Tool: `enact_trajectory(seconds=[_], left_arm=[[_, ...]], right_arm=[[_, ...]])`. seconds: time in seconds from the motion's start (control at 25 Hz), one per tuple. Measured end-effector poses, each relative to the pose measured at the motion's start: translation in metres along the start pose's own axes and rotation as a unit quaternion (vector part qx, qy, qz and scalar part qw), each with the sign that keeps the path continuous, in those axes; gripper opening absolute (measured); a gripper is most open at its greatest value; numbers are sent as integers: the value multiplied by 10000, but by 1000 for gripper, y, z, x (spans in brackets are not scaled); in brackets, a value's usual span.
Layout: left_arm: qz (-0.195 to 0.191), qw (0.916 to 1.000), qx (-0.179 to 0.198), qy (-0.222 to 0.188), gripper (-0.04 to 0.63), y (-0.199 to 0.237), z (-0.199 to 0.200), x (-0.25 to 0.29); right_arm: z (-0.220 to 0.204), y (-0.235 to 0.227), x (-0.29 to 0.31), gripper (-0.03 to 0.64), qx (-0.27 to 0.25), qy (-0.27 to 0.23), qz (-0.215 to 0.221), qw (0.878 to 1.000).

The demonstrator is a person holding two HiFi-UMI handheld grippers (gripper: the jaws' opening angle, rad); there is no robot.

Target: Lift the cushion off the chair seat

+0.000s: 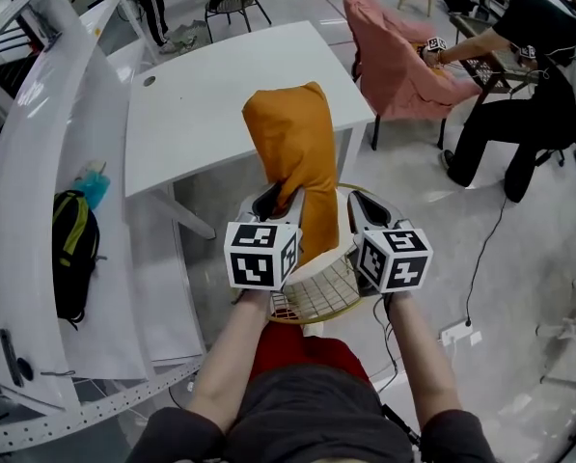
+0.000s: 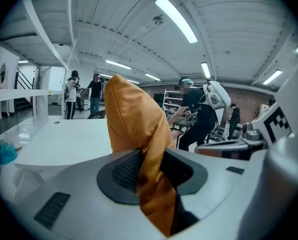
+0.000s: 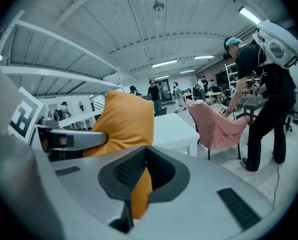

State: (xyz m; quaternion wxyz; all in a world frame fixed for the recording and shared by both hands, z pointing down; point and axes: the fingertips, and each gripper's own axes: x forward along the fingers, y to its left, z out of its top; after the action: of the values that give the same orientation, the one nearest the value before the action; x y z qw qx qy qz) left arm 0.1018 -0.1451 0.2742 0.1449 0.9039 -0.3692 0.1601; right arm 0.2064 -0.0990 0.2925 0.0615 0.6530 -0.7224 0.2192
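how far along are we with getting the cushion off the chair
Done: the left gripper and right gripper are both clamped on the orange fabric cushion. In hand: it hangs upright above the round woven chair seat. Left: its lower edge looks close to the seat, so raise it clear.

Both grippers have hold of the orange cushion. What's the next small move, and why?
Probably lift both a little higher, together. The left gripper and right gripper are each shut on the cushion near its lower end, and that end hangs close over the wire chair seat, so more height should clear it.
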Motion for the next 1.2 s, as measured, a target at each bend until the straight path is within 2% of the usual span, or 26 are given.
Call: enact_trajectory(seconds=[0.8,1.2], left_arm=[[51,9976,338,-599,144,0,44,-42],[67,9953,402,-877,144,0,55,-73]], right_arm=[[30,26,-23,18,-124,-456,33,9989],[47,48,-48,18,-230,-847,110,9961]])
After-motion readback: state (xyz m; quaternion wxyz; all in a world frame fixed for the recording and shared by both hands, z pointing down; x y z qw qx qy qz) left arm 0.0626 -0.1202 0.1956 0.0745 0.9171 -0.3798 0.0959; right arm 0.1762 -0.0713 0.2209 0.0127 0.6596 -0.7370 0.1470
